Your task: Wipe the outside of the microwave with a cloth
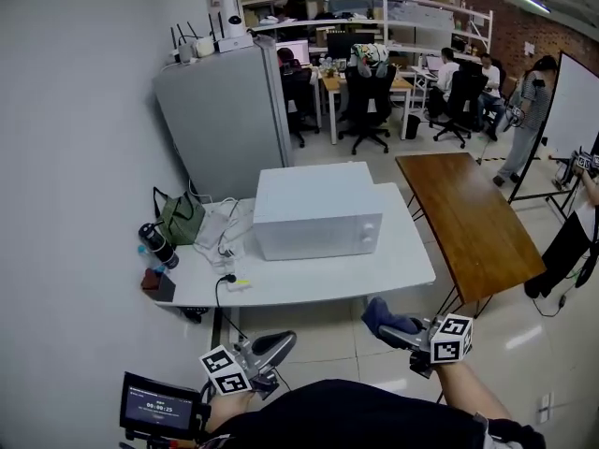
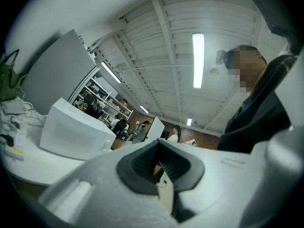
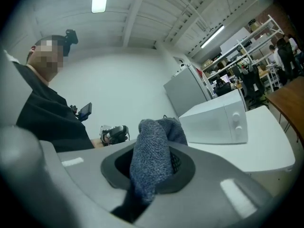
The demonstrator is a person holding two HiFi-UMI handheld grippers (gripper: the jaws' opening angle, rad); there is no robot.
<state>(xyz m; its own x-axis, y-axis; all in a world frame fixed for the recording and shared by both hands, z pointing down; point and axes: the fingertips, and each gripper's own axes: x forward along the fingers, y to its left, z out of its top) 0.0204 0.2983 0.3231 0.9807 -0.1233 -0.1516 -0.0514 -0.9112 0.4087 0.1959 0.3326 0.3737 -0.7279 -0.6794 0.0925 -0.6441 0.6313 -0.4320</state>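
Microwave point(image 1: 318, 211) untouched; right gripper point(image 1: 410, 331) clamped on cloth point(image 3: 152, 156), well short of microwave's front; cloth soft, light, limp; judged secure held at 1 bunched fold; left gripper point(image 1: 270, 348) closed, empty.

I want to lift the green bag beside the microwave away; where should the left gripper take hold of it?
Take the handle loop of the green bag, coming from above with the left gripper. The loop stands up over the bag's soft, wide body, which looks too broad for the jaws.
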